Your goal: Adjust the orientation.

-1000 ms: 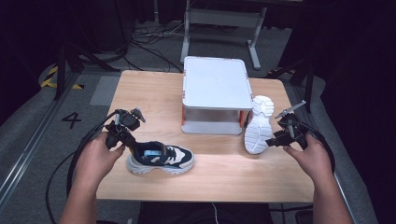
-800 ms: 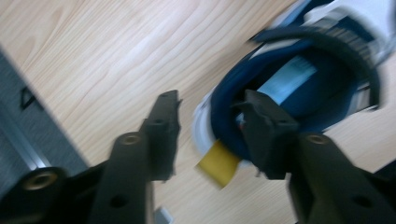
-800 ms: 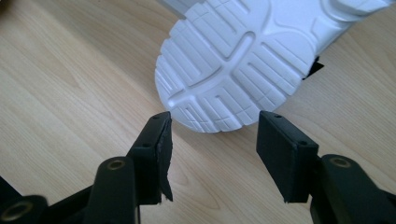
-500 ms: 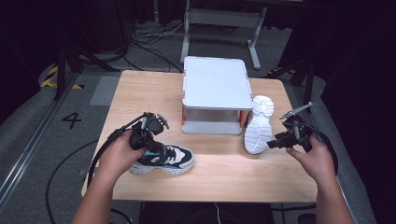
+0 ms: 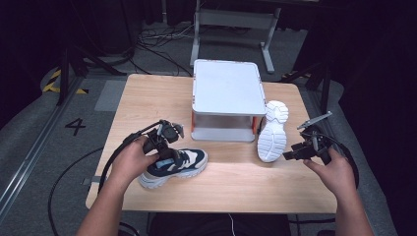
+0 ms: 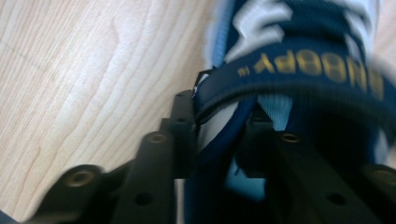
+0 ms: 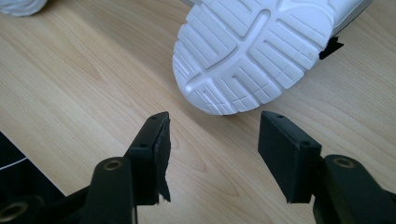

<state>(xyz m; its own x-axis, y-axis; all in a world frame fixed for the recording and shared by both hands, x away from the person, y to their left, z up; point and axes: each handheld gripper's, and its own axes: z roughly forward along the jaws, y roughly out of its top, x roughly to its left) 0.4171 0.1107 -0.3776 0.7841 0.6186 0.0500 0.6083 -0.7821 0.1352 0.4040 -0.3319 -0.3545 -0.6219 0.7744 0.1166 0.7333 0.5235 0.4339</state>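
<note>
Wooden table (image 5: 147, 93); left gripper (image 6: 217, 130) jaws just closed on navy shoe (image 6: 299, 70) collar; right gripper (image 7: 212, 140) jaws wide, empty.

Two shoes, one upright (image 5: 173, 166), one sole-up (image 5: 272, 132), one white stand (image 5: 227, 98), one table (image 5: 147, 98)

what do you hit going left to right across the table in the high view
left gripper → navy and white shoe → white rack → white shoe leaning sole-out → right gripper
</note>
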